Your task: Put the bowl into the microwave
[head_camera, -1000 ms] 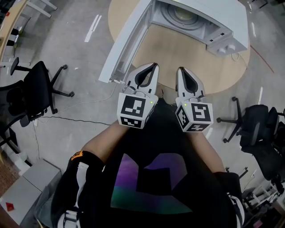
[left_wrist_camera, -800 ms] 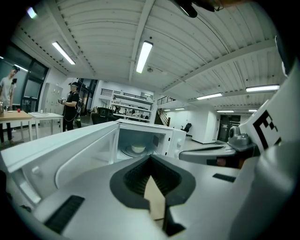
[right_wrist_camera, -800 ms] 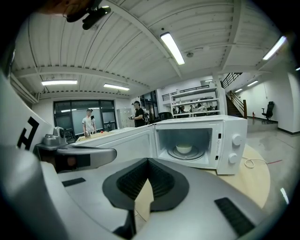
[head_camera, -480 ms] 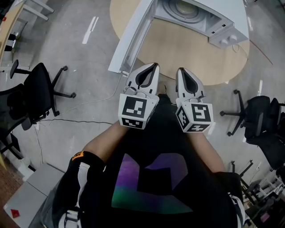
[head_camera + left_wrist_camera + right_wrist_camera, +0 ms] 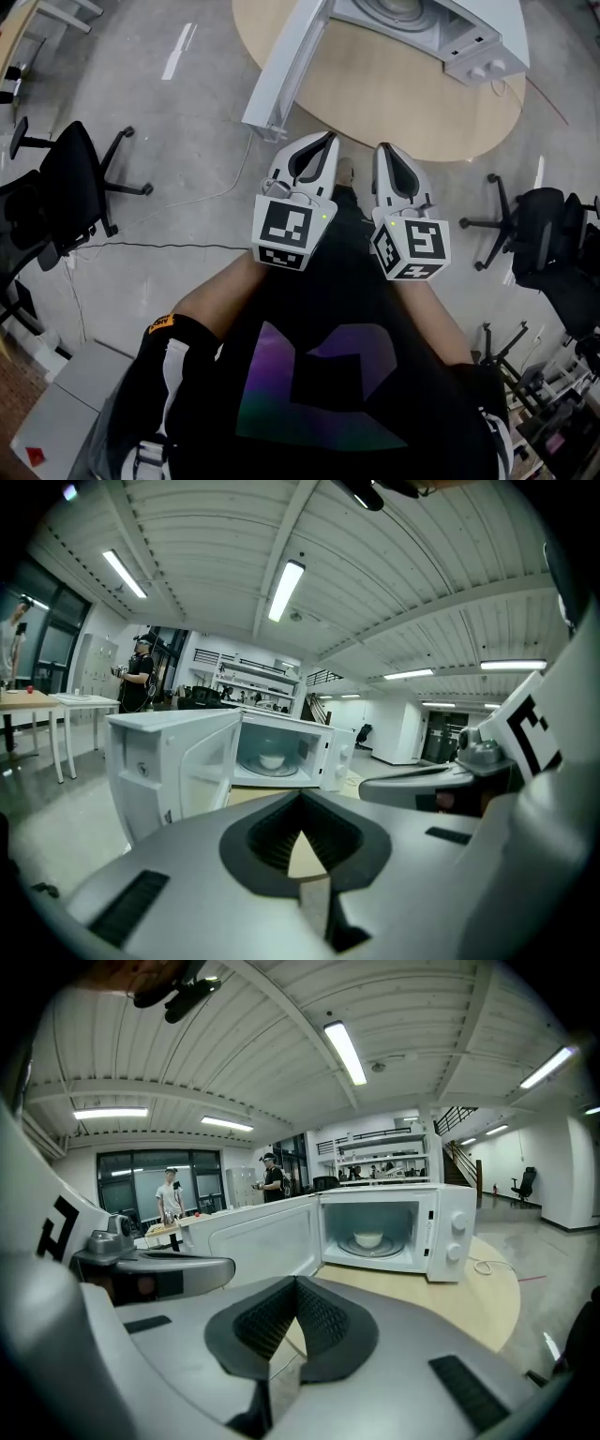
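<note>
A large open room with a grey concrete floor [image 5: 187, 122] and a white ribbed ceiling [image 5: 394, 583]. In the head view, a round pale wooden table [image 5: 394, 103] stands at 12 o'clock. On it is a white microwave oven [image 5: 473, 33], its white door [image 5: 286, 70] swung wide open toward 11 o'clock. A small white bowl [image 5: 368, 1239] sits inside the microwave, on the round glass turntable [image 5: 345, 1246]. The white left gripper [image 5: 324, 139] and white right gripper [image 5: 381, 148] are held side by side close to the person's black shirt [image 5: 319, 394], apart from the table, both pointing to 12 o'clock. Each gripper's jaws are closed together with nothing between them. One black office chair [image 5: 66, 183] stands at 9 o'clock and a second black office chair [image 5: 553, 253] at 3 o'clock
</note>
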